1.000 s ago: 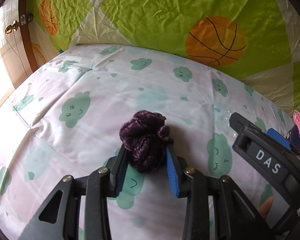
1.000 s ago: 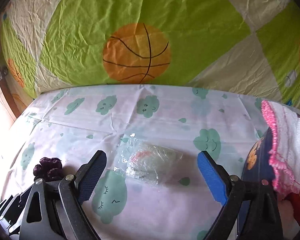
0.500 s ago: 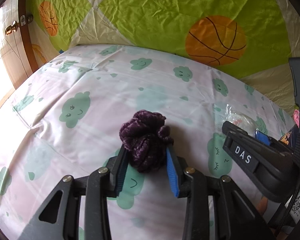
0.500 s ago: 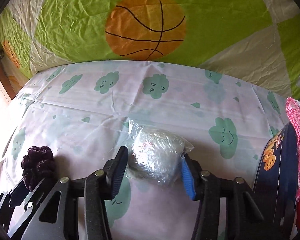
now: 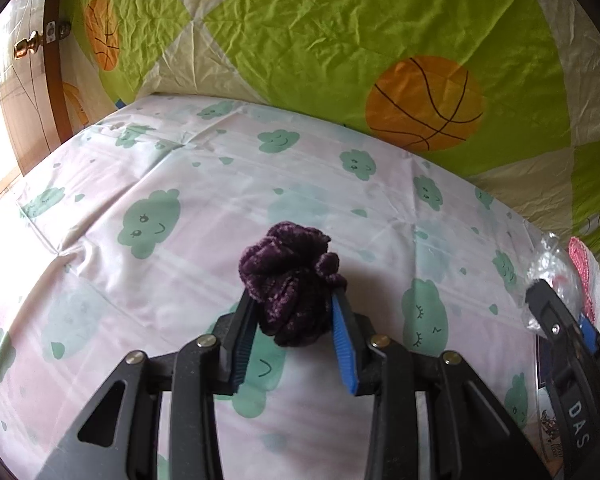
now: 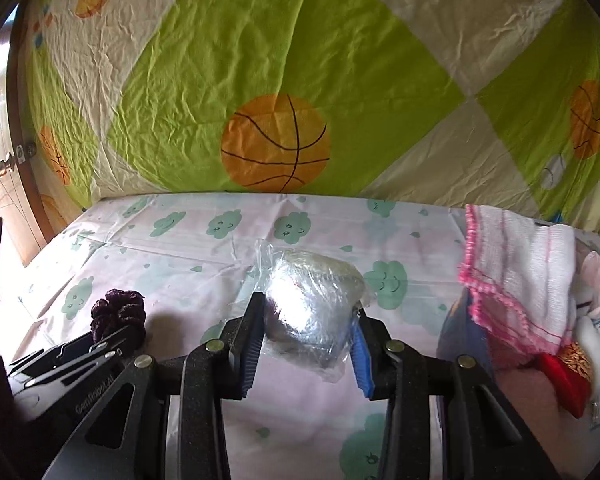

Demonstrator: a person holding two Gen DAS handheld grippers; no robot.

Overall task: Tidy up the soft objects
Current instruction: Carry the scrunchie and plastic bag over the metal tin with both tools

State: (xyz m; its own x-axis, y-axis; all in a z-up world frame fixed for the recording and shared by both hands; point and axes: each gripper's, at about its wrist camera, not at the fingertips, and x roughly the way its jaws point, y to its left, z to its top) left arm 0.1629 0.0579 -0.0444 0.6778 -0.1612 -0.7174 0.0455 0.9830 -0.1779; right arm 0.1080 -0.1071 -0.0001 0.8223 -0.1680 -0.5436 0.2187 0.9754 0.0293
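My left gripper (image 5: 294, 312) is shut on a dark purple velvet scrunchie (image 5: 290, 276), held just above the cloud-print sheet (image 5: 148, 184). The scrunchie (image 6: 118, 312) and the left gripper (image 6: 72, 356) also show at the lower left of the right wrist view. My right gripper (image 6: 308, 320) has a soft item wrapped in a clear plastic bag (image 6: 312, 296) between its pads; the jaws are still closing and the pads press its sides, lifting it off the sheet. From the left wrist view, the bag (image 5: 552, 268) and right gripper (image 5: 560, 328) appear at the right edge.
A white cloth with pink crochet trim (image 6: 516, 268) lies at the right over a dark blue item (image 6: 456, 332), with a red object (image 6: 564, 376) and other clutter beside it. A green and cream basketball-print cloth (image 6: 276, 144) rises behind the bed. A wooden door (image 5: 28, 92) stands at left.
The right gripper moved forward over the plastic bag, closed on it from wide open, and raised it. The left gripper kept still with the scrunchie in it.
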